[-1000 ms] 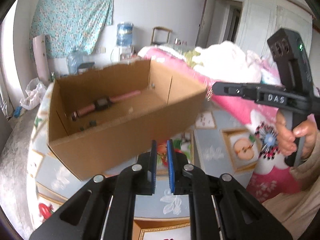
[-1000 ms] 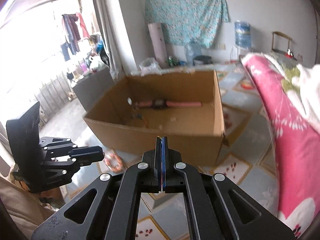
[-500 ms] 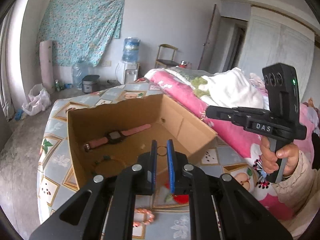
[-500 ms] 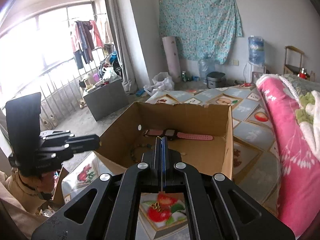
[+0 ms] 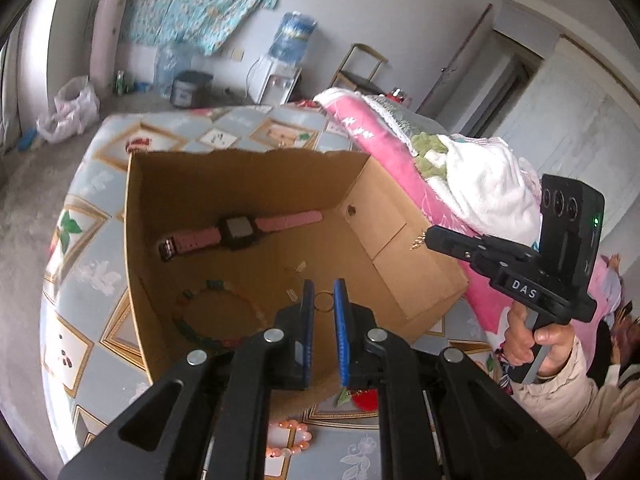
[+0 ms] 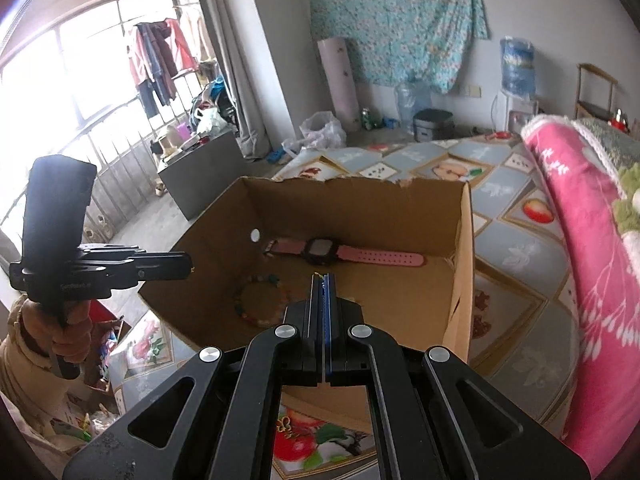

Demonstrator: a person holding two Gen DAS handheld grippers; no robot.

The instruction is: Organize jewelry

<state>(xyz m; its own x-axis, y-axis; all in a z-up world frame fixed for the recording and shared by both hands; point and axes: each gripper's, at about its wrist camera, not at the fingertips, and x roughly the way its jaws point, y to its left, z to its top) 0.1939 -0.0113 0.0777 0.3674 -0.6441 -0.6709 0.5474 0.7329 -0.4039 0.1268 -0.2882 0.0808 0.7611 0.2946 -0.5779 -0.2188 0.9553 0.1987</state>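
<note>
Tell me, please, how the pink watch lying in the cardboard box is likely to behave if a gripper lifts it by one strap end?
The pink watch lies stretched out flat, so its straps look flexible; it would probably droop. The dark case at its middle likely carries most weight, so it may swing. It seems light beside the cardboard box.

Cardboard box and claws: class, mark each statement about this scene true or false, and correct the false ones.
1. A pink-strapped watch lies inside the cardboard box. True.
2. The left claw holds a small ring. True.
3. The right claw stands wide open. False: its jaws are shut, with a small gold piece at its tip.
4. The beaded bracelet in the box lies on top of the watch. False: they lie apart.
5. The box is empty. False: it holds both.
</note>
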